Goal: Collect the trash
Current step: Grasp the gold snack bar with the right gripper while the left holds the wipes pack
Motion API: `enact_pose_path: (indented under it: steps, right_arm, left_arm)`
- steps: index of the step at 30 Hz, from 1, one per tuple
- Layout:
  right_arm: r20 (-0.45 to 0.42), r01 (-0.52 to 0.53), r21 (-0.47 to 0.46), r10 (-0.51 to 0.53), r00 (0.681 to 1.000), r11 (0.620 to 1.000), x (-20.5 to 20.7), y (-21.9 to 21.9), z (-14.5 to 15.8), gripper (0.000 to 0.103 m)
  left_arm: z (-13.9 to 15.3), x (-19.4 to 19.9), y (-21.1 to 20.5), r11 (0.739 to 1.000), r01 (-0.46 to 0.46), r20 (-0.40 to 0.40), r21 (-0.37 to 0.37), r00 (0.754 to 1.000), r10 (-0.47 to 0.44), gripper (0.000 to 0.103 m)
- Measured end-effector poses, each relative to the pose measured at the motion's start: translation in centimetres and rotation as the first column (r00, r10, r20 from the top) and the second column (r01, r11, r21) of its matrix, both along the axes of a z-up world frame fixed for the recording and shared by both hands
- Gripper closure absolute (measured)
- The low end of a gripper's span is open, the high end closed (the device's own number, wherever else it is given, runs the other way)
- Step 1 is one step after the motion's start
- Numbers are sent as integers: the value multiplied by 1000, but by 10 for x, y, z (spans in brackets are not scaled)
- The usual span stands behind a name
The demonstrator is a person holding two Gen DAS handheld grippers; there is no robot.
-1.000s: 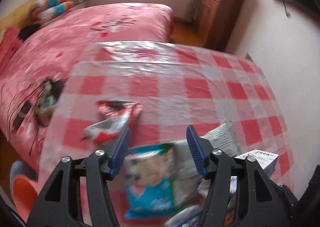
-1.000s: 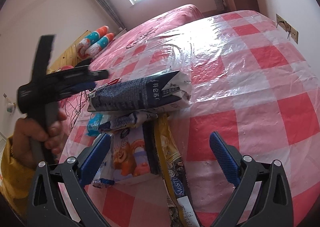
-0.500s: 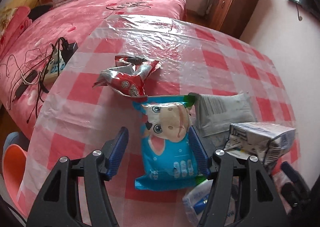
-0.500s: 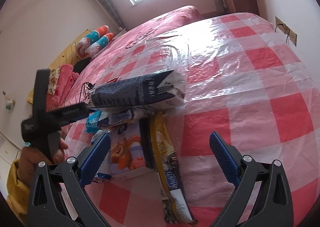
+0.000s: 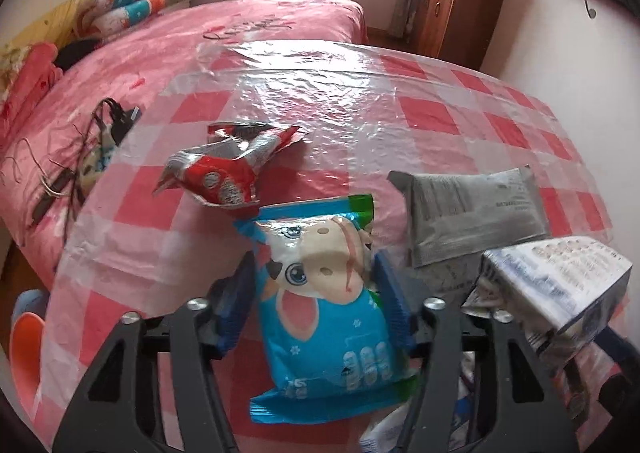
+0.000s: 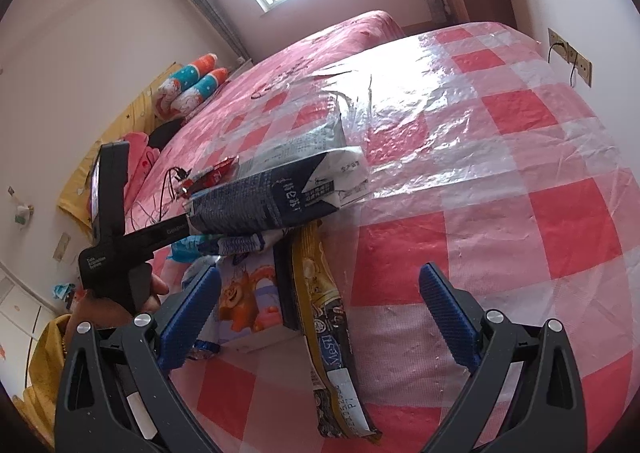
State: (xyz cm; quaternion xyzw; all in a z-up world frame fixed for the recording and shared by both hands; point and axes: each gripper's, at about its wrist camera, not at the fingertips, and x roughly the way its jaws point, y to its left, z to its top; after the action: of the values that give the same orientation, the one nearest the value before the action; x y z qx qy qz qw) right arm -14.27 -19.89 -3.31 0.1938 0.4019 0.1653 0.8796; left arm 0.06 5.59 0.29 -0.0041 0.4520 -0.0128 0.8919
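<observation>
A blue packet with a cartoon cow (image 5: 324,317) lies on the checked table (image 5: 420,109). My left gripper (image 5: 314,265) straddles it; its jaws are closing and both pads press the packet's sides. Beyond it lie a crumpled red wrapper (image 5: 224,177) and a grey pouch (image 5: 472,209), with a dark printed carton (image 5: 560,277) at the right. In the right wrist view my right gripper (image 6: 320,272) hangs open above a yellow-black wrapper (image 6: 324,309), beside a cartoon box (image 6: 244,297). The carton (image 6: 272,201) hides the left gripper's fingertips there; a hand (image 6: 116,301) holds its handle.
A pink bed (image 5: 240,25) lies along the table's far and left sides, with cables (image 5: 80,165) on it. A wooden cabinet (image 5: 456,13) stands at the back right. An orange stool (image 5: 24,341) sits low at the left. Wall sockets (image 6: 568,53) are beside the table.
My left gripper has sunk onto the blue cow packet and its jaws have narrowed onto its sides. The right gripper has stayed in place, still open.
</observation>
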Motion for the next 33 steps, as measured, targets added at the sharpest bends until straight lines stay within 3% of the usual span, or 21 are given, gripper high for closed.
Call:
enact_pose_path:
  steps: [9,11,14,19,26,33]
  right_arm:
    - [-13,-67,-82,66,998,994,-5,17,-3,8]
    - [-11,-68,-102,67,998,992,-7,18,-2,20]
    - [-10,-60,-136,59,998,989,-10,16,-3,30]
    - [-4,-71,-194,71,997,979,-16,21,-5,32]
    - [18,-106,-247,114,993,963,-21,33,-4,50]
    - [53,-95,-354,121,991,931,-27,49,-1,56]
  left_arm:
    - [5,-15,9,999,-12,26,-34,1000,12,62]
    - [5,-19,12,999,-9,24,-46,1000,10,63]
    - [6,-27,18,998,-6,22,-63,1000,7,64]
    - [6,-43,31,996,-5,20,-94,1000,7,64]
    - [9,-66,57,990,-10,21,-141,1000,13,64]
    - [10,-89,78,983,10,20,-182,1000,-7,65]
